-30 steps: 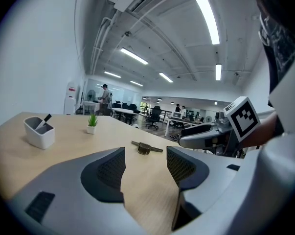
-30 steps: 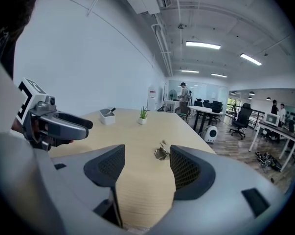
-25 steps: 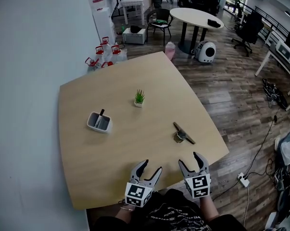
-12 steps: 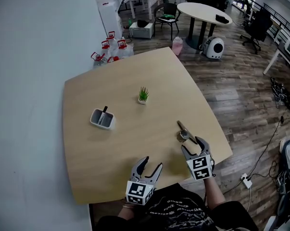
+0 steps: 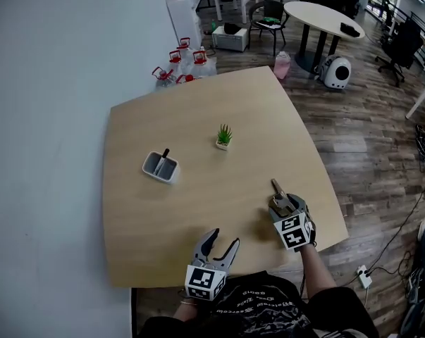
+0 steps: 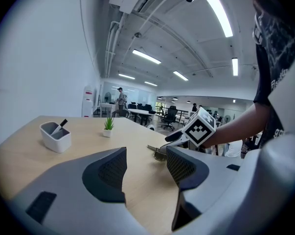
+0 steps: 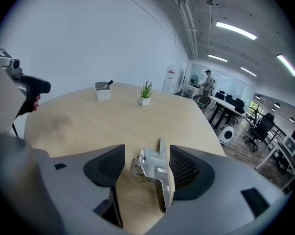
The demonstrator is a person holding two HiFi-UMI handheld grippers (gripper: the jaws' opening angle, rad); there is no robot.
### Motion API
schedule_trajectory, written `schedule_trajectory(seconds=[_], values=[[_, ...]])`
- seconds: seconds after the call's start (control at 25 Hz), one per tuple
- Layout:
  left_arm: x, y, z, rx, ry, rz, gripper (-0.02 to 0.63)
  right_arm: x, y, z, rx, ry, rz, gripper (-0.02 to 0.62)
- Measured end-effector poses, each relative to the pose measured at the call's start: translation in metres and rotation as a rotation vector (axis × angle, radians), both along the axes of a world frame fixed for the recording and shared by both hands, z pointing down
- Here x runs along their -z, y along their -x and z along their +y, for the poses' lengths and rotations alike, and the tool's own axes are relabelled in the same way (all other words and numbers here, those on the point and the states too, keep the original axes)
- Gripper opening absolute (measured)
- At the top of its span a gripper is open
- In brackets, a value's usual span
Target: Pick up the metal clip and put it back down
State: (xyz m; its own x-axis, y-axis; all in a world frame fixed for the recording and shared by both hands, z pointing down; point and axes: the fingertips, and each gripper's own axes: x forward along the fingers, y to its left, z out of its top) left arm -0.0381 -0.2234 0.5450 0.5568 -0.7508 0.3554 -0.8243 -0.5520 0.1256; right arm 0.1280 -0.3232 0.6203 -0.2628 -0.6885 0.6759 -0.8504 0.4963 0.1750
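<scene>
- The right tongs (image 7: 146, 156) are open, and the metal clip (image 7: 156, 173) sits between the two jaws.
- The metal clip lies flat on the desk (image 5: 198, 203), near its right edge.
- The left tongs (image 6: 145, 163) are open with nothing in them, over the front of the desk.
- A little plant (image 5: 224, 136) and a white cup (image 5: 161, 166) stand farther back.

left tongs (image 6: 146, 161) apart, metal clip (image 6: 158, 153) beyond

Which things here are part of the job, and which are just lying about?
In the job: metal clip; right gripper, fingers open either side of it.
Lying about: potted plant; white pen holder; left gripper, open and empty.
</scene>
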Motion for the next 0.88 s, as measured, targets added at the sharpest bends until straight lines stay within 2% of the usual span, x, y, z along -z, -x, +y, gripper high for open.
schedule_trajectory(seconds=[0.4,0.52,0.76,0.88], values=[[-0.001,0.001,0.0,0.065,0.004,-0.034,0.262,-0.04,-0.01,-0.017,0.05,0.113,0.058,0.299],[-0.002,0.002,0.0,0.088,0.006,-0.035,0.262,-0.049,-0.01,-0.014,0.084,0.14,0.076,0.235],[-0.007,0.0,-0.002,0.107,0.015,-0.032,0.262,-0.041,-0.01,-0.016,0.117,0.03,0.154,0.137],[-0.008,-0.001,-0.001,0.111,0.017,-0.033,0.261,-0.036,-0.015,-0.015,0.097,0.014,0.134,0.103]])
